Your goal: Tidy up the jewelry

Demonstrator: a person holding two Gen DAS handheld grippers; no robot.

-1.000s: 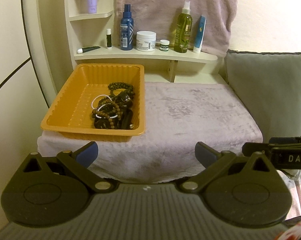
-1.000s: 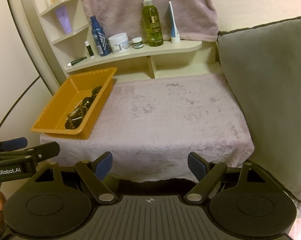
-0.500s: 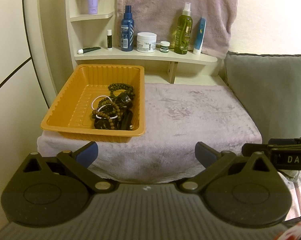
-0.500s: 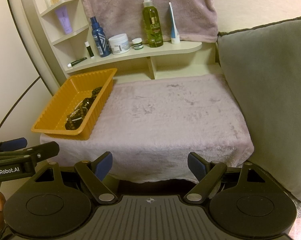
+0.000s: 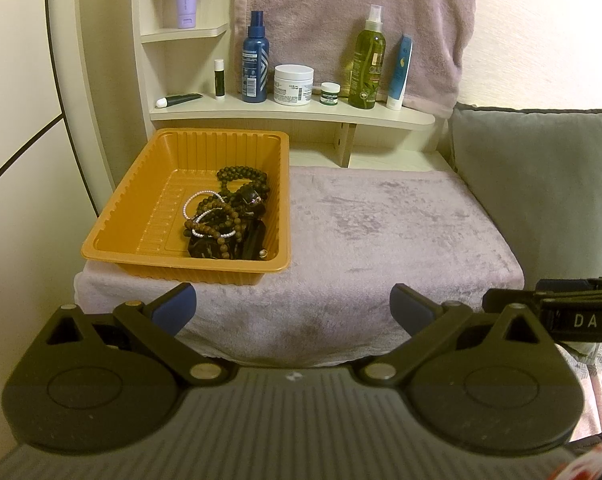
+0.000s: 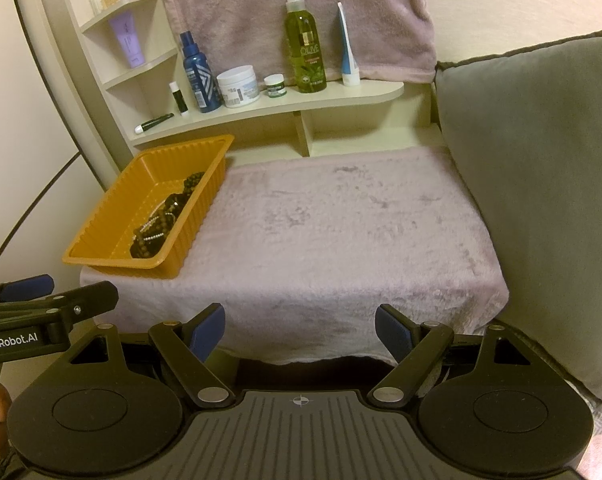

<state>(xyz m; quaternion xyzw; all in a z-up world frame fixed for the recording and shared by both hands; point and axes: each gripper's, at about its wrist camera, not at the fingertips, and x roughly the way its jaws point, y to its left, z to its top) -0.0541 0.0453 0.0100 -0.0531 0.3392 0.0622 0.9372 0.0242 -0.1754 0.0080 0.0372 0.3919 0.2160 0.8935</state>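
An orange plastic tray (image 5: 133, 216) stands at the left end of a pink plush cloth (image 5: 381, 232). It also shows in the right wrist view (image 6: 101, 254). In it lies a heap of jewelry (image 5: 227, 216): dark and brown bead bracelets, a white bead strand and black pieces, also visible in the right wrist view (image 6: 161, 224). My left gripper (image 5: 293, 310) is open and empty, held back before the cloth's front edge. My right gripper (image 6: 300, 330) is open and empty, to the right of the left one.
A cream shelf (image 5: 293, 114) behind the cloth carries a blue spray bottle (image 5: 255, 66), a white jar (image 5: 293, 85), a green olive bottle (image 5: 367, 64) and tubes. A pink towel (image 5: 341, 12) hangs above. A grey cushion (image 6: 541, 184) bounds the right side.
Both grippers have drifted slightly; the left view has shifted a little lower. Jaws stay open. Tray and jewelry have not moved.
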